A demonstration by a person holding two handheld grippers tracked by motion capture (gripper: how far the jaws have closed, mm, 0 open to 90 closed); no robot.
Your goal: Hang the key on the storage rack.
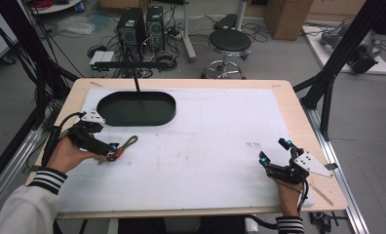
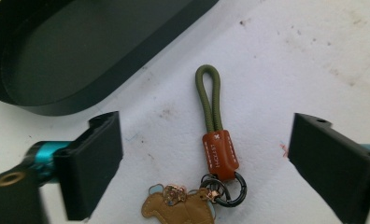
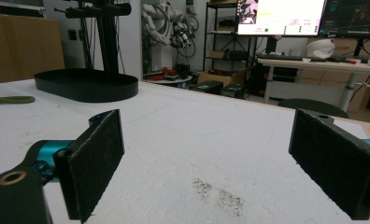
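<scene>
The left gripper (image 2: pixel 206 163) has its jaws spread wide either side of a keychain (image 2: pixel 216 149) — green cord loop, brown leather tab, ring and small charm — lying flat on the white table (image 1: pixel 205 146) just beside the black oval tray (image 1: pixel 136 108). This looks like the reach before a pickup; next it should lower and close on the tab. The right gripper (image 1: pixel 275 152), jaws apart and empty, rests well away.
</scene>
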